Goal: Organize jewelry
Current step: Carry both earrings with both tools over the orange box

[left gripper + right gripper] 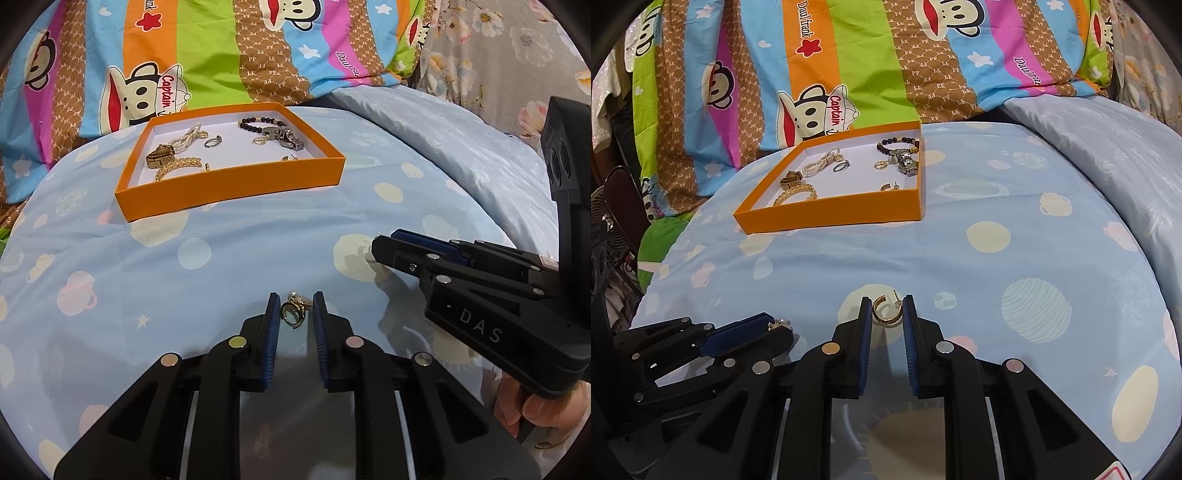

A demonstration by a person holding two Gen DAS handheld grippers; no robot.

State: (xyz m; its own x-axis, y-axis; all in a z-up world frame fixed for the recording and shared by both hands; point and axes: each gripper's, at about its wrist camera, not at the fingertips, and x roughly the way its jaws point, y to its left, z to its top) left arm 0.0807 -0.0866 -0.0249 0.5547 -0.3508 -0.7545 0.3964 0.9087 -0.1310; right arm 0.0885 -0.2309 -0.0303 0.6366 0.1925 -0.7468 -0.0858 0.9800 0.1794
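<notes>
Tools (294,308) (886,310) each pinch gold jewelry near orange tray (229,181).

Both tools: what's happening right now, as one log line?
left tool: shut on ring | right tool: shut on hoop earring | box: holds other jewelry | stage: pickup

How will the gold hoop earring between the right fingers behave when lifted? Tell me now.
The hoop earring is thin metal, so probably stiff and very light. Its curved rim meets the right fingers at small spots, so it may pivot or slip. The fine post looks bendable.
</notes>
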